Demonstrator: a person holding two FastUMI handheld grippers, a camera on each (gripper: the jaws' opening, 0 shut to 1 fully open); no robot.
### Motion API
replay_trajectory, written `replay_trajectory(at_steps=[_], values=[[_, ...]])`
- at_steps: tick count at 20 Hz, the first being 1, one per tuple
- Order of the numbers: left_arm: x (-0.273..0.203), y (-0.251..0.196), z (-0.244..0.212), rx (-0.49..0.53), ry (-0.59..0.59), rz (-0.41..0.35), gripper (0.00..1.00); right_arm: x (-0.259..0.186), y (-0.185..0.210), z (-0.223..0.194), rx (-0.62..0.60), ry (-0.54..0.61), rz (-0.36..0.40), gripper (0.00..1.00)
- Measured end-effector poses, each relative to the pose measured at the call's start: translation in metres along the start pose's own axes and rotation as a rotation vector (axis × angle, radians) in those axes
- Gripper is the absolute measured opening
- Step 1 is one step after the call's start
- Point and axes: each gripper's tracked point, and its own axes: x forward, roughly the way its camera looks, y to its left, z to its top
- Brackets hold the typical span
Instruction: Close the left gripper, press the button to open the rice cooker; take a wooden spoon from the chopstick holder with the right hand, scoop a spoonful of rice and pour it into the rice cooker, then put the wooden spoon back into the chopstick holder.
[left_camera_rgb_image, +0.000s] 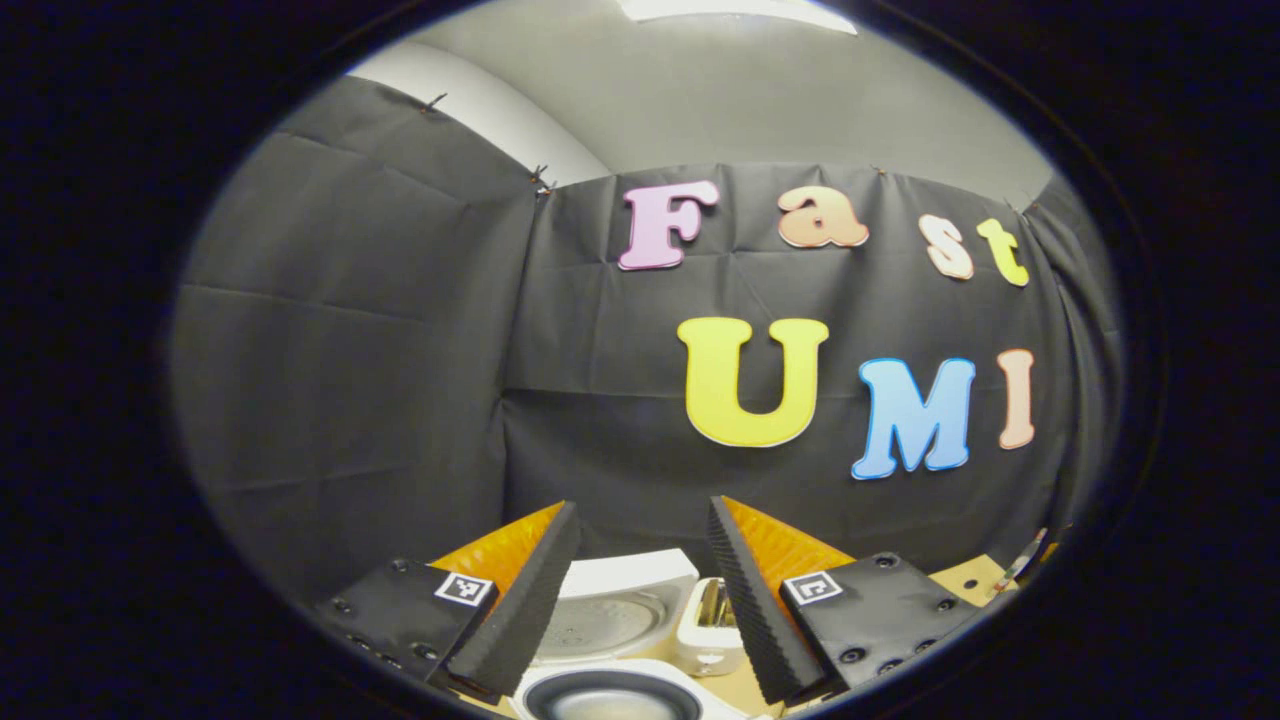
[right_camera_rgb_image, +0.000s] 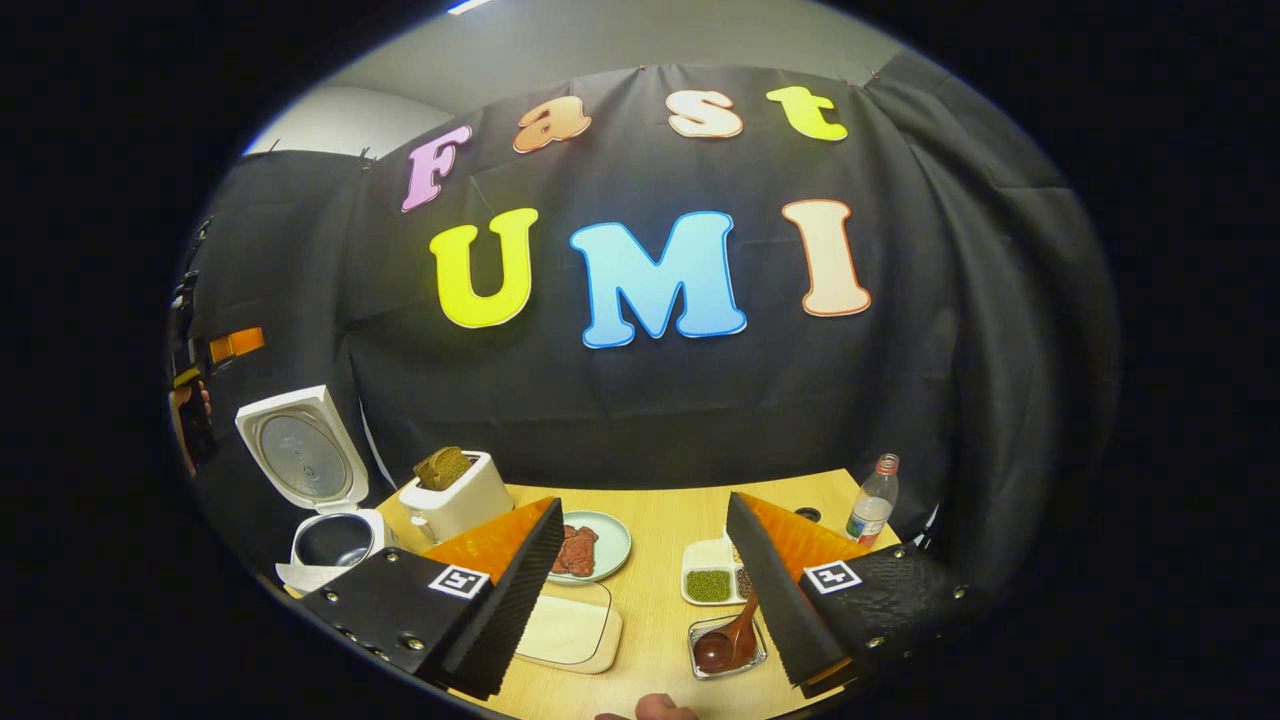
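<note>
The white rice cooker stands open at the table's left, its lid raised and the dark inner pot showing. In the left gripper view my left gripper hangs open above the pot and lid. The left gripper also appears far off at the left edge of the right gripper view. A wooden spoon lies in a small metal tray, just left of my right finger. My right gripper is open and holds nothing. A divided dish holds green beans and other grains.
A white toaster with brown bread stands beside the cooker. A plate of red meat, a pale board and a water bottle sit on the wooden table. A fingertip shows at the front edge.
</note>
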Motion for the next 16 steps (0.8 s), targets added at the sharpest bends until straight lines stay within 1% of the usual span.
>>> replay_trajectory(at_steps=[3,4,5,6,8,9,12,13,14,15,16], values=[[0.028,0.019,-0.013,-0.017,0.037,0.012,0.89,0.0,-0.005,0.0,0.002,0.001,-0.016,0.99],[0.037,0.025,-0.019,-0.015,0.049,0.019,0.92,0.001,-0.006,-0.001,0.003,0.004,-0.021,0.99],[0.047,0.032,-0.027,-0.016,0.067,0.025,0.89,0.001,-0.009,-0.001,0.005,0.007,-0.027,0.99],[0.058,0.037,-0.034,-0.015,0.082,0.028,0.92,0.001,-0.011,0.001,0.004,0.009,-0.035,0.99],[0.079,0.048,-0.048,-0.024,0.109,0.035,0.89,0.002,-0.016,0.003,0.006,0.007,-0.049,0.99],[0.088,0.052,-0.054,-0.028,0.123,0.041,0.91,0.003,-0.017,0.002,0.007,0.01,-0.053,0.99],[0.111,0.064,-0.076,-0.041,0.174,0.071,0.91,0.005,-0.022,0.005,0.008,0.006,-0.074,0.99],[0.114,0.069,-0.088,-0.051,0.213,0.095,0.92,0.005,-0.022,0.004,0.011,0.009,-0.074,0.99],[0.115,0.075,-0.091,-0.022,0.217,0.12,0.89,0.006,-0.021,0.003,0.013,0.014,-0.073,0.99],[0.111,0.074,-0.096,-0.003,0.219,0.126,0.83,0.007,-0.021,0.001,0.013,0.018,-0.072,0.99],[0.107,0.068,-0.096,0.014,0.219,0.115,0.86,0.008,-0.02,0.001,0.014,0.02,-0.07,0.99]])
